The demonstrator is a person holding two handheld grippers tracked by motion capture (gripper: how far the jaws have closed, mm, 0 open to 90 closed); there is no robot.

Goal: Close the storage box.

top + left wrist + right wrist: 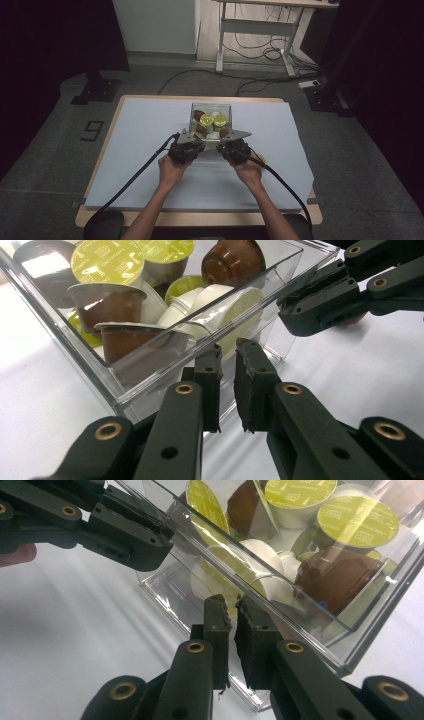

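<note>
At the near wall of the clear plastic box (pixel 150 375), the left gripper (pixel 228 385) has its jaws drawn nearly together, a thin gap between the pads; the box's near rim runs right by the tips, but I cannot tell whether the wall is pinched between them. Same picture for the right gripper (pixel 233 630): jaws clenched to a narrow slit, tips against the box's near wall (pixel 280 630), grip on the plastic not confirmable.

From the high view, both grippers meet at the box's near edge, the left gripper (pixel 186 146) and the right gripper (pixel 231 145) just beside each other, each angled inward and forward. Left hand (pixel 172 169) and right hand (pixel 248 171) sit behind them, forearms coming up from the table's near edge, cables trailing back.

Box (pixel 211 106) stands near mid-table on the pale sheet (pixel 150 130), open side up, its long axis running away from the person. Inside: coffee capsules, piled loosely — yellow-green foil lids (pixel 107 260), brown cups (pixel 232 262), white ones (pixel 260 555), pointing every which way.
</note>
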